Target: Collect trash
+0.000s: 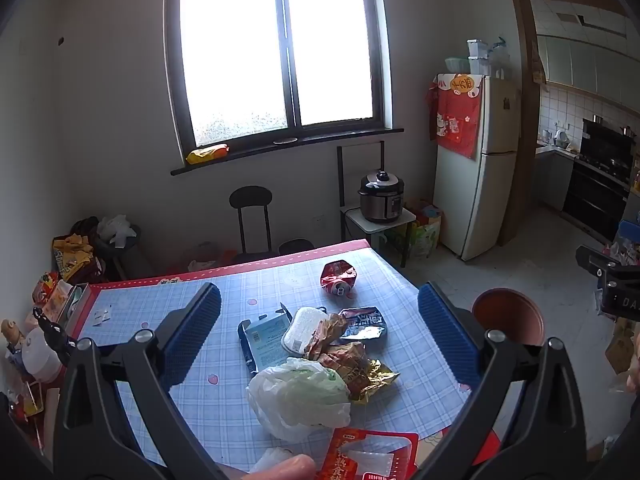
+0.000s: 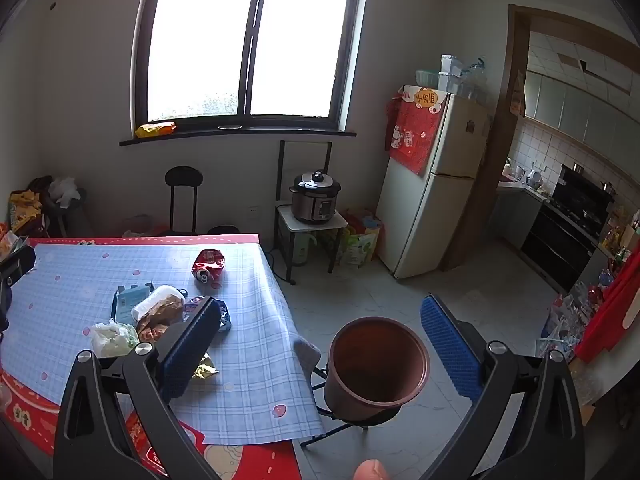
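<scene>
A pile of trash lies on the blue checked tablecloth (image 1: 208, 392): a white-green plastic bag (image 1: 300, 392), gold-brown snack wrappers (image 1: 352, 364), a white sponge-like pack (image 1: 302, 328), a teal carton (image 1: 266, 338), a dark foil packet (image 1: 364, 322) and a red packet (image 1: 372, 456) at the near edge. A crushed red can (image 1: 338, 278) lies farther back. My left gripper (image 1: 320, 344) is open and empty above the pile. My right gripper (image 2: 320, 344) is open and empty, above the table's right edge and a brown bin (image 2: 376, 368), which stands on a stool beside the table.
Chairs (image 1: 252, 216) stand behind the table. A pressure cooker (image 1: 380, 196) sits on a small stand, with a fridge (image 1: 476, 168) to its right. Snack bags and clutter (image 1: 60, 280) crowd the left wall. The kitchen doorway (image 2: 560, 184) opens at the right.
</scene>
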### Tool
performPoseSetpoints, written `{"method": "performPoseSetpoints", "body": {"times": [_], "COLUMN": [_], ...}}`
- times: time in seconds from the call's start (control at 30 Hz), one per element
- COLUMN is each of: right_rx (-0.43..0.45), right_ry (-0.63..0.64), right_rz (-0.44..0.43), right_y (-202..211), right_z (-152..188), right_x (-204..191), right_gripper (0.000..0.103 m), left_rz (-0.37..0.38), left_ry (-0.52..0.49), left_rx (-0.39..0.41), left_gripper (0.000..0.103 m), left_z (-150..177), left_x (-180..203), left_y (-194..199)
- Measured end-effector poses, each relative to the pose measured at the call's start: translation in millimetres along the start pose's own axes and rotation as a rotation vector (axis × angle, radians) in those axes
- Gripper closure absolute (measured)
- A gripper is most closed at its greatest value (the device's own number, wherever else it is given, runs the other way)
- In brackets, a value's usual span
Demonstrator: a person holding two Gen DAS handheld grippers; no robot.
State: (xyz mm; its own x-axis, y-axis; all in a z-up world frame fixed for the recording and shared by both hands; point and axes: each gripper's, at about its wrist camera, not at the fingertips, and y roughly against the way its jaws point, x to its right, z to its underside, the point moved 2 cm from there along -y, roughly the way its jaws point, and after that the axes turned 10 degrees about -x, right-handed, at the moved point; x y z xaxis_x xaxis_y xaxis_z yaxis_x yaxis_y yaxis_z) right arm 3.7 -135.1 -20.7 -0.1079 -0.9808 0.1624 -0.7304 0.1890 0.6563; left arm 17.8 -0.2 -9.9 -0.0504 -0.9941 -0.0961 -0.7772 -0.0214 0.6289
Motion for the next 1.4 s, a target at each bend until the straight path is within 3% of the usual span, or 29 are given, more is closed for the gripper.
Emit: {"method": "performPoseSetpoints", "body": {"times": [1.4], "right_rx": [0.009], "right_ry": [-0.005], "right_rz": [0.011], "right_y": [17.7], "right_z": [-0.3], "right_x": [3.4], "right_gripper": [0.005], "left_rz": [-0.006], "left_ry": [-0.004], "left_rx": [0.007], "left_gripper": [0.005], "left_z": [-0.1], "left_x": [0.5], "left_y": [0.7]}}
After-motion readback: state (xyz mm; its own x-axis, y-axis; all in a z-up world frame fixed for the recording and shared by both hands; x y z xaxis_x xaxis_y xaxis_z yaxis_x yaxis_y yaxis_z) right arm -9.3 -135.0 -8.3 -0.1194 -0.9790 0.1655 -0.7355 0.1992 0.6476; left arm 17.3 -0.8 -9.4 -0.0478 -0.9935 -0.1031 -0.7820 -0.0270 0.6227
